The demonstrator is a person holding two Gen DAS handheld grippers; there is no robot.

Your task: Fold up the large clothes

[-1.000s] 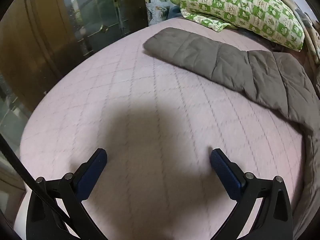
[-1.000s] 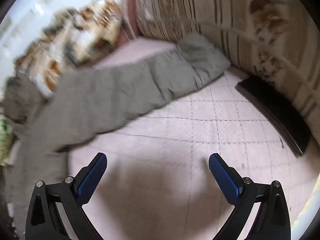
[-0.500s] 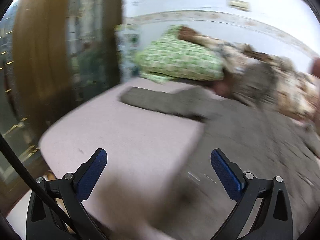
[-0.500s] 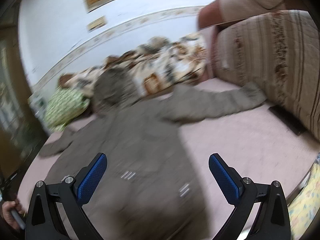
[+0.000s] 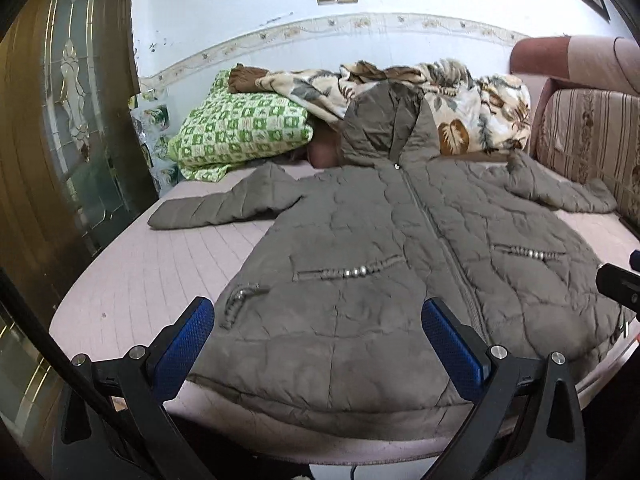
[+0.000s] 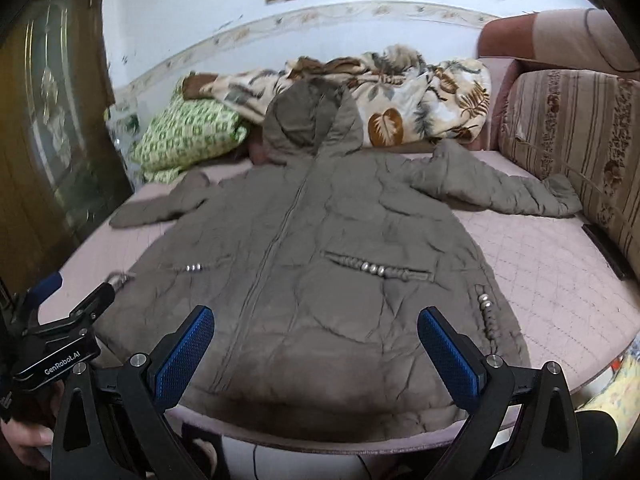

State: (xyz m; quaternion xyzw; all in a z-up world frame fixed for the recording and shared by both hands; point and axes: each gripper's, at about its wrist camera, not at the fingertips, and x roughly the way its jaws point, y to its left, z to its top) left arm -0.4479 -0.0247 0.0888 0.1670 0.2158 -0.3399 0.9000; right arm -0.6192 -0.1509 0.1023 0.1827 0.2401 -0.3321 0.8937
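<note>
Jacket (image 5: 360,248) spread beyond both hand-held grippers.

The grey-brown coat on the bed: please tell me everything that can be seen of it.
The quilted coat looks padded, grey-brown, and lies front up and zipped on the pink bed cover. Both sleeves are spread sideways. Its hood leans on the leaf-print blanket. Beaded trim marks the pockets. The hem reaches the near bed edge. Neither open gripper touches it.

A jacket (image 5: 380,248) lies flat on a bed (image 5: 160,264), front up, sleeves spread left and right, hood toward the wall. Behind it sit a pillow (image 5: 240,132) at left and a blanket (image 5: 460,96) at right.
</note>
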